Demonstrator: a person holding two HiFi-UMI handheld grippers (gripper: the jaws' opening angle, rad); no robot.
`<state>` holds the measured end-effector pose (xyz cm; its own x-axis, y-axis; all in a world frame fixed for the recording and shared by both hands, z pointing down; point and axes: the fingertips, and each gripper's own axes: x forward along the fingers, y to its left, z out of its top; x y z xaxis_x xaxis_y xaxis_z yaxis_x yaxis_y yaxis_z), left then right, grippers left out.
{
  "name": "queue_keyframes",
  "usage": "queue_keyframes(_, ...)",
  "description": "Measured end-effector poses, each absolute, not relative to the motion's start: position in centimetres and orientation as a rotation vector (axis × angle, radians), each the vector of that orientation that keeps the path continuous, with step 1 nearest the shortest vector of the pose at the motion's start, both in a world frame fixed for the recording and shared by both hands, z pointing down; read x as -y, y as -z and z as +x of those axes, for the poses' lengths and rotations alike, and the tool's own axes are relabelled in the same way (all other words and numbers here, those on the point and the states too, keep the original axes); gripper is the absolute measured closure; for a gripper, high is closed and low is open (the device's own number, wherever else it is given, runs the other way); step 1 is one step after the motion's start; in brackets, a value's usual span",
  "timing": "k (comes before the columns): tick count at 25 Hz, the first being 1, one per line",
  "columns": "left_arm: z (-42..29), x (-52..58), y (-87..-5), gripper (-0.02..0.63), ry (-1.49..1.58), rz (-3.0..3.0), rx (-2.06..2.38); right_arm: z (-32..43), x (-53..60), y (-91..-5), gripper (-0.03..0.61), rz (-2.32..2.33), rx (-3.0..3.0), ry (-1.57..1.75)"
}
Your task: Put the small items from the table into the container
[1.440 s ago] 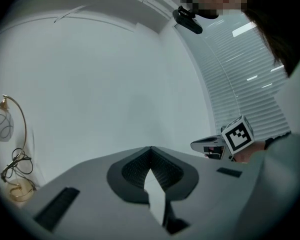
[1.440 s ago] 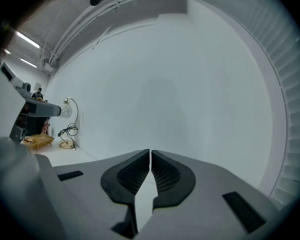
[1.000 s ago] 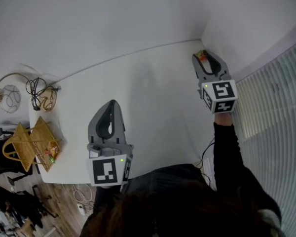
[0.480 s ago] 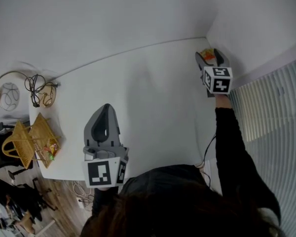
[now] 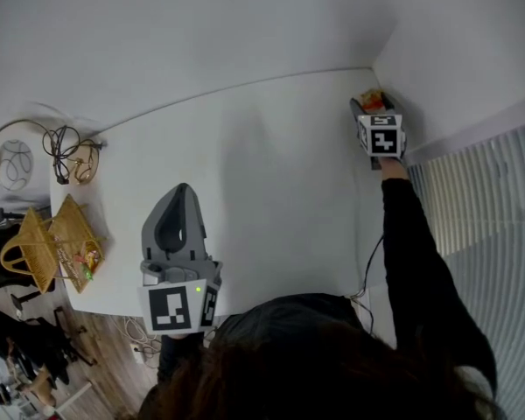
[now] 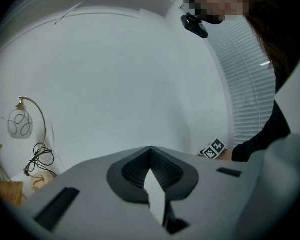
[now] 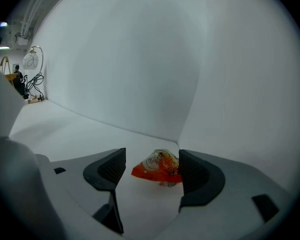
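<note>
Right gripper view: right tongs (image 7: 151,160) spread around crosswise orange packet (image 7: 157,168); left tongs (image 6: 150,150) closed.

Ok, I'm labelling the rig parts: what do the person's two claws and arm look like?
Both the left claw and right claw are grey plastic with dark ribbed pads. Each carries a white cube printed with black square markers; the left one shows a small green light. The right arm wears a black sleeve.

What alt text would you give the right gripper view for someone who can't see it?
The right gripper has its jaws wide apart around an orange snack packet lying on the white table, near the room's corner. It is not gripped. A lamp stands far off at left.
</note>
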<state>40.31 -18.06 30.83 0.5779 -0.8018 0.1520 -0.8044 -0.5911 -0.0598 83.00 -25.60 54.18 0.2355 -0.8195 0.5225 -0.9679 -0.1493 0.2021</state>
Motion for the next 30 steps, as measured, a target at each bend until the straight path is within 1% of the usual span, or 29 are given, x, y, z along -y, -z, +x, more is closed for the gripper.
queue_keyframes(5, 39.9, 17.7, -31.4, 0.611, -0.319, 2.772, 1.432, 83.7, 25.8, -55.5, 0.253, 2.026, 1.593, -0.413)
queue_keyframes(10, 39.5, 17.7, -31.3, 0.612, -0.313, 2.764, 1.447, 84.4, 25.8, -56.0, 0.259, 2.038, 1.545, -0.409)
queue_keyframes(19, 38.3, 17.0, -31.2, 0.612, -0.309, 2.731, 1.504, 85.5, 24.9, -56.6, 0.371, 1.976, 1.475, -0.391)
queue_keyframes(24, 37.3, 16.4, -31.0, 0.612, -0.293, 2.718, 1.538, 85.1, 24.6, -56.5, 0.4, 1.964, 1.468, -0.397)
queue_keyframes(30, 36.2, 15.7, -30.3, 0.612, -0.259, 2.7, 1.58, 83.1, 24.3, -54.3, 0.426, 1.978, 1.539, -0.375)
